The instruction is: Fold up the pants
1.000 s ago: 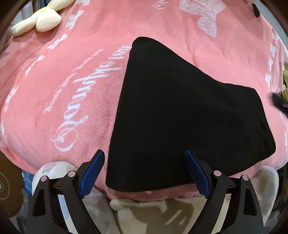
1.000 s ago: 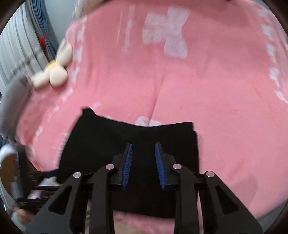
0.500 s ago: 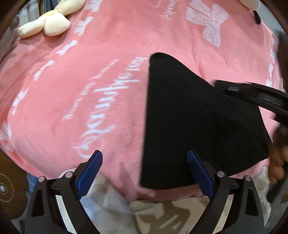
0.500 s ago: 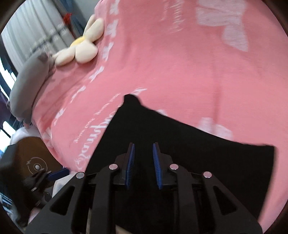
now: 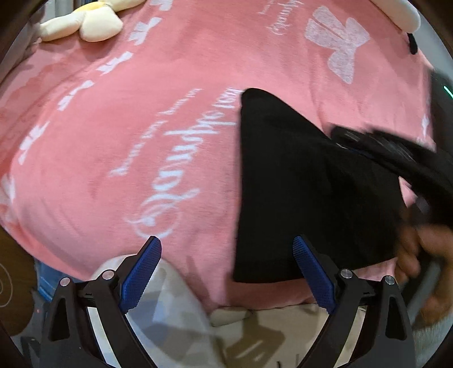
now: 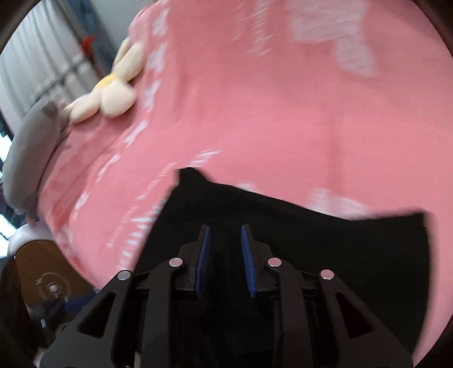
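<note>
The black pants [image 5: 297,184] lie folded into a flat, roughly square pile on the pink blanket [image 5: 141,113], near its front edge. My left gripper [image 5: 226,240] is wide open and holds nothing; it hangs over the blanket's edge, with its right finger by the pile's near left corner. My right gripper [image 6: 225,228] hovers low over the pants [image 6: 311,240], its blue pads a narrow gap apart with no cloth pinched. In the left wrist view the right gripper [image 5: 382,147] is a blurred black shape over the pile's right side, with the hand [image 5: 424,254] that holds it below.
A cream flower plush [image 5: 85,22] lies at the blanket's far left, also the flower plush [image 6: 113,93]. A grey pillow [image 6: 28,153] sits beyond it. A beige patterned sheet [image 5: 254,339] hangs below the blanket's front edge. A brown round object [image 6: 48,286] is at floor level.
The left gripper has drawn away to the left, off the pants. The right gripper has come in from the right and now reaches over the pile; its pads stay narrowly apart.
</note>
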Action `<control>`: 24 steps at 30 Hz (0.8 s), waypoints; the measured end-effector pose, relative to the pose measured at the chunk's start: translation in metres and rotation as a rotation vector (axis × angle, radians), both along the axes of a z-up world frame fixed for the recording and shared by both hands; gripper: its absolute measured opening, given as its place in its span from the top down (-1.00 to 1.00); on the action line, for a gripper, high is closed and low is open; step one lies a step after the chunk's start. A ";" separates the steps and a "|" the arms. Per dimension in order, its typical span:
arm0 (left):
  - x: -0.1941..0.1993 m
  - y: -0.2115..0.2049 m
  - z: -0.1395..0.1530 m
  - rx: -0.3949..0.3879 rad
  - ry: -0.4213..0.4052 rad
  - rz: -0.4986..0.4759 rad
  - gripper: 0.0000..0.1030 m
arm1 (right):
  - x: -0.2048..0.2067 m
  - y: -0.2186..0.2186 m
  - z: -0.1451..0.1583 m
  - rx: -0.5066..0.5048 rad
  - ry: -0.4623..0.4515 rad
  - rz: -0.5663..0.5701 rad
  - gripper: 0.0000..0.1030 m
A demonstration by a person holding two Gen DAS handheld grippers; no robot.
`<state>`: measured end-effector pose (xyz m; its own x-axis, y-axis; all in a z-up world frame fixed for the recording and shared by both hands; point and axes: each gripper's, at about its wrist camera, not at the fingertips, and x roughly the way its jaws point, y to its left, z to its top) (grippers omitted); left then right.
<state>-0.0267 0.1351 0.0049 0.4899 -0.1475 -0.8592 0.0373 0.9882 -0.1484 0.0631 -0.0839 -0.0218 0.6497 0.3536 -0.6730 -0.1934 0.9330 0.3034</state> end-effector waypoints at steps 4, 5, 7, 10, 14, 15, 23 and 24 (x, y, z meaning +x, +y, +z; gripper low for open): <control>-0.003 -0.023 -0.003 0.033 -0.004 -0.048 -0.79 | -0.056 -0.056 -0.004 -0.107 0.008 -0.166 0.52; -0.003 -0.029 -0.003 0.041 -0.005 -0.058 -0.79 | -0.070 -0.071 -0.008 -0.129 0.023 -0.214 0.52; -0.003 -0.038 -0.003 0.046 -0.009 -0.076 -0.79 | -0.081 -0.087 -0.017 -0.117 0.066 -0.256 0.53; -0.002 -0.048 -0.005 0.054 -0.011 -0.083 -0.79 | -0.088 -0.100 -0.026 -0.039 0.078 -0.247 0.30; -0.003 -0.057 -0.006 0.098 -0.012 -0.083 -0.79 | -0.082 -0.074 -0.027 -0.160 0.042 -0.185 0.43; -0.004 -0.058 -0.005 0.105 -0.011 -0.079 -0.79 | -0.083 -0.069 -0.028 -0.200 0.037 -0.172 0.84; -0.009 -0.051 0.000 0.104 -0.039 -0.046 -0.79 | -0.119 -0.109 -0.012 -0.124 0.006 -0.241 0.93; -0.008 -0.050 -0.002 0.094 -0.030 -0.041 -0.79 | -0.121 -0.121 -0.014 -0.091 0.028 -0.260 0.92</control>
